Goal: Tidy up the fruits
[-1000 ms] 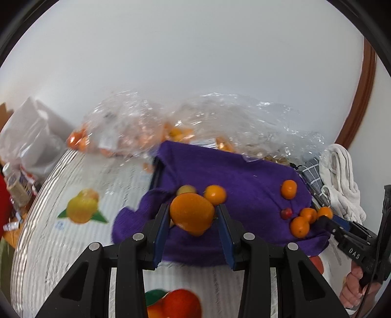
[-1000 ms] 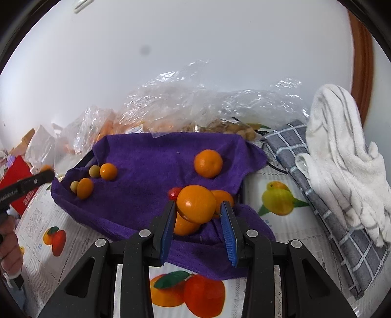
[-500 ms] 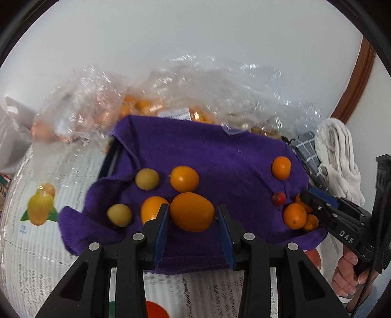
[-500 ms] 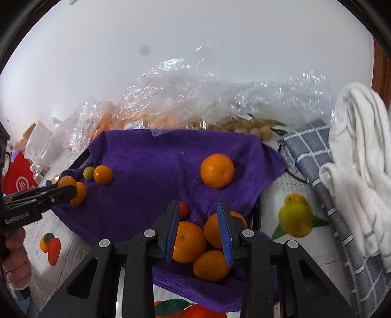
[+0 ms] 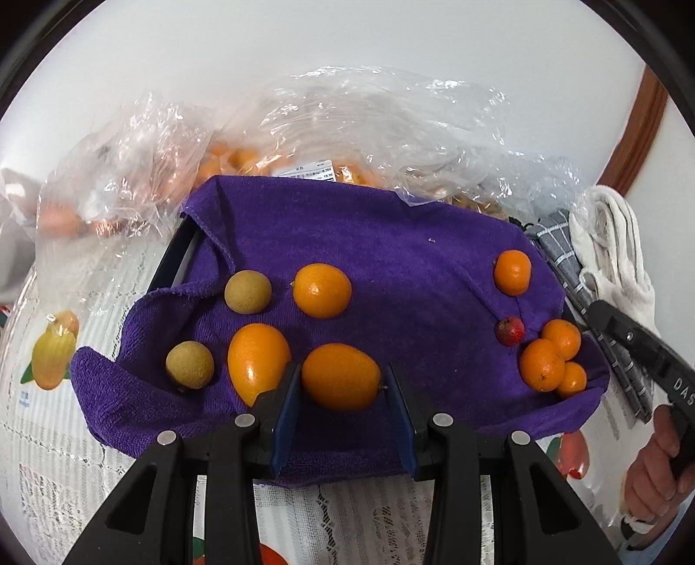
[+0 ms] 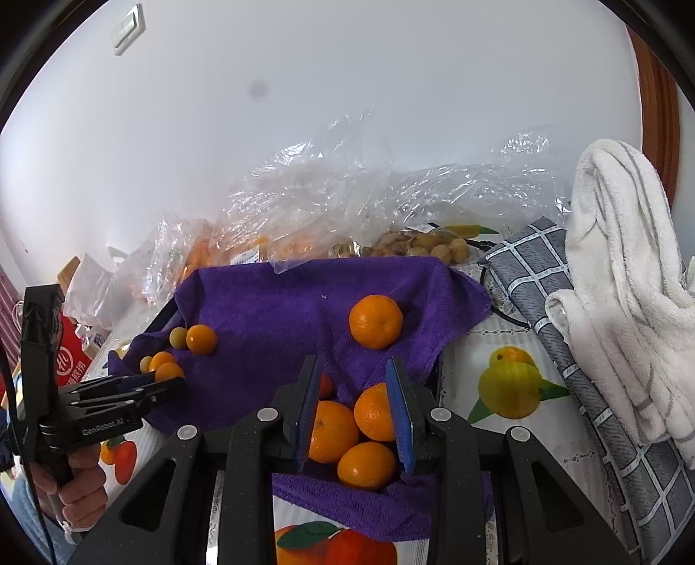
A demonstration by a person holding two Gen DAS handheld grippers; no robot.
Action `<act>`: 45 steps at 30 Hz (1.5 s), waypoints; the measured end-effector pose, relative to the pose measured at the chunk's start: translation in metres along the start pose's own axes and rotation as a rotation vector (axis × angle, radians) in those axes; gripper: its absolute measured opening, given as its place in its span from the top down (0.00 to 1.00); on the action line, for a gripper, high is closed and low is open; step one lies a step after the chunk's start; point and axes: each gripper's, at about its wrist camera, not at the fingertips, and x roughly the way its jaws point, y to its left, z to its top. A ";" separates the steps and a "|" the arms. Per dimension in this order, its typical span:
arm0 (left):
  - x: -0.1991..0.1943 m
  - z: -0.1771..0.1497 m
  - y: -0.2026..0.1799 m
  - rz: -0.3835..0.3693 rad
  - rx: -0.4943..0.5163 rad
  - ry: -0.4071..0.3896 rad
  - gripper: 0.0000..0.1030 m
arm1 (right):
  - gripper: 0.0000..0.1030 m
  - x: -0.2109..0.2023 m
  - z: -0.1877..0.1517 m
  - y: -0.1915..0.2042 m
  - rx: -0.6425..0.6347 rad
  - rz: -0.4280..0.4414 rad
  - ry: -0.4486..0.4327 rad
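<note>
On the table, a white tablecloth (image 5: 65, 434) printed with lemons and oranges carries a black tray (image 5: 173, 256) draped with a purple towel (image 5: 391, 243). Behind it, crumpled clear plastic bags (image 5: 369, 121) of orange fruit and longans (image 6: 434, 250) are heaped against a plain pale wall (image 6: 347, 108), which has a light switch (image 6: 128, 28) high on its left. A wooden door frame (image 6: 656, 108) edges the right side. A grey checked cloth (image 6: 534, 260) and a bundled white towel (image 6: 617, 260) lie to the right of the tray, and a red box (image 6: 71, 360) sits far left.

The left gripper (image 5: 343, 367) points down at the near left part of the towel. Its jaws are opening around an oval kumquat (image 5: 341, 376) that rests on the towel, with a sliver of gap at the right pad. Two more kumquats (image 5: 258, 360) and two tan fruits (image 5: 247, 290) lie just beside it.

The right gripper (image 6: 352, 360) hangs over the near right corner, above a touching cluster of three mandarins (image 6: 365, 465). Its jaws stand narrowly parted with nothing clamped between them. A small red fruit (image 5: 510, 331) lies next to the cluster, and a lone mandarin (image 6: 375, 321) lies farther back.
</note>
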 end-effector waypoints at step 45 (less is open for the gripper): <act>-0.274 -0.128 -0.063 0.083 0.089 -0.305 0.09 | 0.06 -0.262 -0.106 0.079 -0.078 -0.211 -0.105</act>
